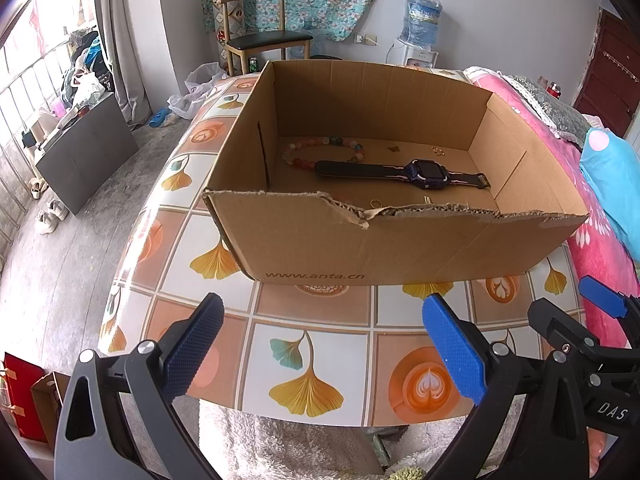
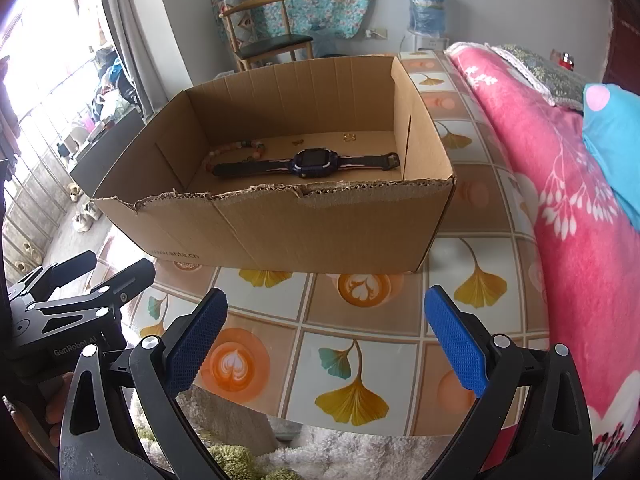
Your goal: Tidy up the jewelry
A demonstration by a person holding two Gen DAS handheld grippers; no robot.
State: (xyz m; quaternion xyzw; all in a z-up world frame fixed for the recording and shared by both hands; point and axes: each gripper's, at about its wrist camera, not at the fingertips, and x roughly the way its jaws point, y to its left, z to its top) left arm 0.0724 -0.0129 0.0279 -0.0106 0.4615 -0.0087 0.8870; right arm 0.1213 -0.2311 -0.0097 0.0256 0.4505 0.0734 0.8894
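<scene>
Inside the box [image 1: 400, 252], the watch [image 1: 404, 172] lies beyond both spread, empty tongs [image 1: 324, 340].

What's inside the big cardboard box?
In the cardboard box lie a dark blue watch, a beaded bracelet partly under its strap, and a few tiny gold pieces. The torn front wall hides the floor nearest the grippers.

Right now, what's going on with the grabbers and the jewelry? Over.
Left gripper open, empty. Right gripper open, empty. Watch, beads, small gold bits lying in box. Torn front wall between grippers and jewelry.
</scene>
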